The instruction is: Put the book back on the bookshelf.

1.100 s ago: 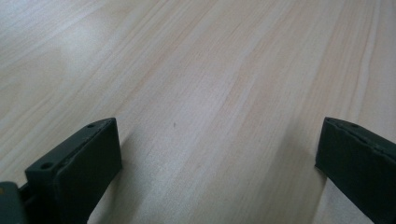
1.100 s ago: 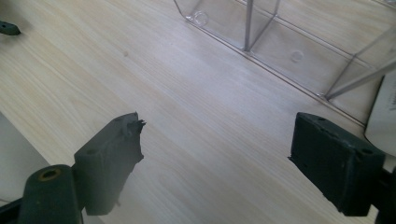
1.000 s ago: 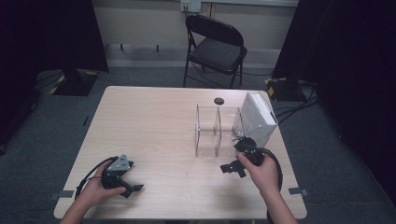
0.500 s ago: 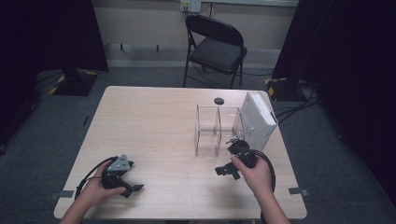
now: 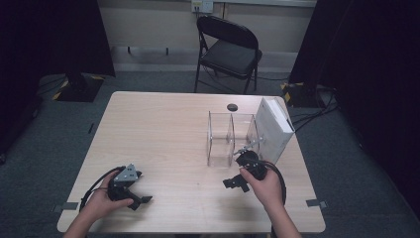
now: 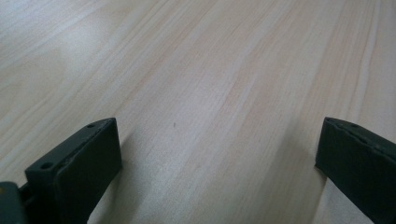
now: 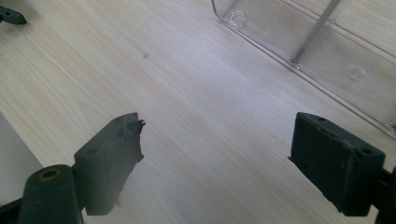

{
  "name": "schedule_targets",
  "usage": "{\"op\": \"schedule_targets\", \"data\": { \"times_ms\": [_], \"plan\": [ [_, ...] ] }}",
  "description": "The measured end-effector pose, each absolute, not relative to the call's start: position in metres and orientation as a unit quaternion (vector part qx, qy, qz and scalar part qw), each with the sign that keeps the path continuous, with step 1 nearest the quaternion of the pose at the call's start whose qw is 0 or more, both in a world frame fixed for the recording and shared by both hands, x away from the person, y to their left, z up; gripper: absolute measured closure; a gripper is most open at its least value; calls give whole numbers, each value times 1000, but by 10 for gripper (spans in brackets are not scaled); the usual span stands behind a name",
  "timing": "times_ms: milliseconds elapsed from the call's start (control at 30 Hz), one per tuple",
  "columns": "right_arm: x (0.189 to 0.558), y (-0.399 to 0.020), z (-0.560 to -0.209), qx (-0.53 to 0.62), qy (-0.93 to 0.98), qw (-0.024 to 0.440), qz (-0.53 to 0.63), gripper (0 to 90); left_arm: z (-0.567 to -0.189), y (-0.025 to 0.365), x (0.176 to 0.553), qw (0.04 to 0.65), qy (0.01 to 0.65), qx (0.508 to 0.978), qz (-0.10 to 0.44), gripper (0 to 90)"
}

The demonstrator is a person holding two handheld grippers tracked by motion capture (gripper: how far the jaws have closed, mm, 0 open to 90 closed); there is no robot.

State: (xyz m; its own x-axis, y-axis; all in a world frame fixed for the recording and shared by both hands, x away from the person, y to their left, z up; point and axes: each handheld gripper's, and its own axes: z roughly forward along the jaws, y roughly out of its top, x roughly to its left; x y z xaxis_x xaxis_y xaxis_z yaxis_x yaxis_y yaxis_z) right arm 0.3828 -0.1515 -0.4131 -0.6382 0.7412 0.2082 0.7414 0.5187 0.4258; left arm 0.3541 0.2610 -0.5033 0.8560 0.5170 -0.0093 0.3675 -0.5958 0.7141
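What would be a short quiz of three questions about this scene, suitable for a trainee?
1. True or false: the right gripper holds the white box.
2. What stands between the white box and the middle of the table?
3. Which gripper is nearer the clear divided container: A left gripper, B right gripper?

Key:
1. False; its jaws stand open over bare wood.
2. The clear divided container.
3. B.

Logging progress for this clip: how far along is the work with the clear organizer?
Nothing looks done: the clear organizer stands empty beside the white box. In hand: neither gripper holds anything; the right gripper is open near the organizer, the left gripper open over bare table. Everything is left.
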Motion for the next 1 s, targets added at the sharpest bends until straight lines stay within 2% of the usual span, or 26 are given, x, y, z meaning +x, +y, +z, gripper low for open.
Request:
{"op": "schedule_targets", "data": {
  "times_ms": [1000],
  "plan": [
    [380, -118, -451, -383, -888, 8, -254, 155, -503, 261, 354, 375, 249, 887, 100, 0]
  ]
}}
